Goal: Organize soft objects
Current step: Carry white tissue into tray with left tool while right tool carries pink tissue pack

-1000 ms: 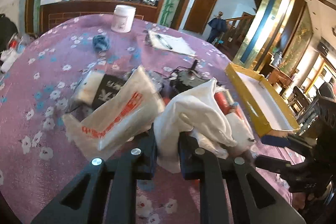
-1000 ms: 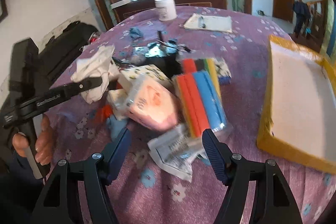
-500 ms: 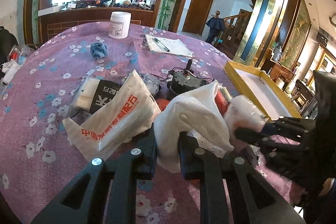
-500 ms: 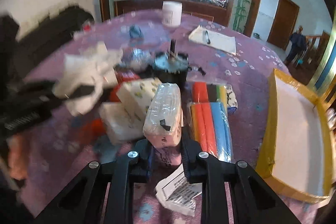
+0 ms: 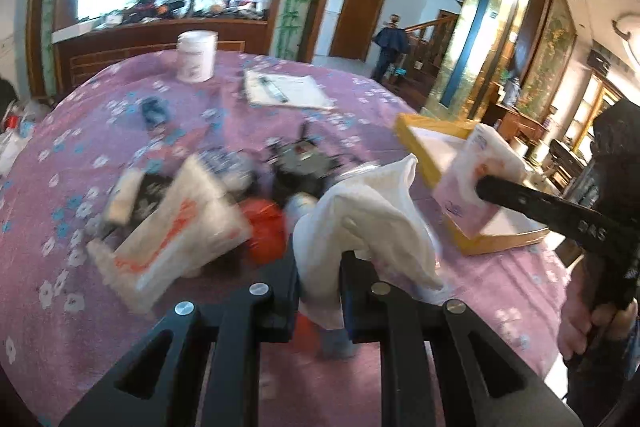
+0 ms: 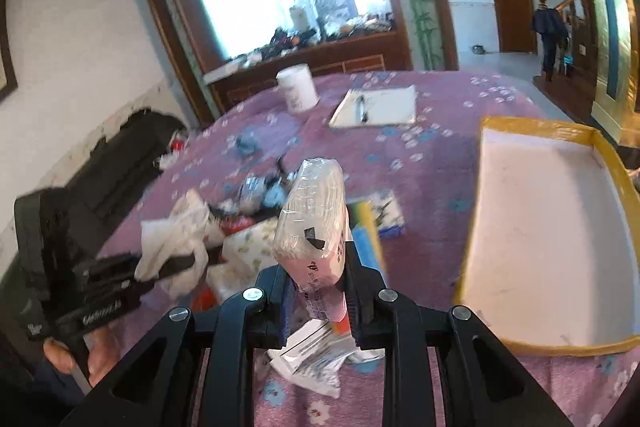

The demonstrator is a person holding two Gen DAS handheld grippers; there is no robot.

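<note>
Soft items, listed left to right from my two wrist views. White plastic bag [image 5: 172,227] with red print: lying on the purple flowered tablecloth [image 5: 100,115], blurred. White cloth [image 5: 360,215]: clamped between the closed fingers of my left gripper [image 5: 319,287], raised off the table, draping over both fingertips. Wrapped tissue pack [image 6: 316,223], pinkish: pinched upright in my right gripper [image 6: 316,291], lifted above the clutter. Coloured sponge pack [image 6: 370,231]: on the cloth just right of the tissue pack, partly hidden behind it. Yellow-rimmed tray [image 6: 472,243]: white interior, far right on the table, near the tissue pack. White jar [image 6: 298,89] and notepad [image 6: 376,107]: far side.
</note>
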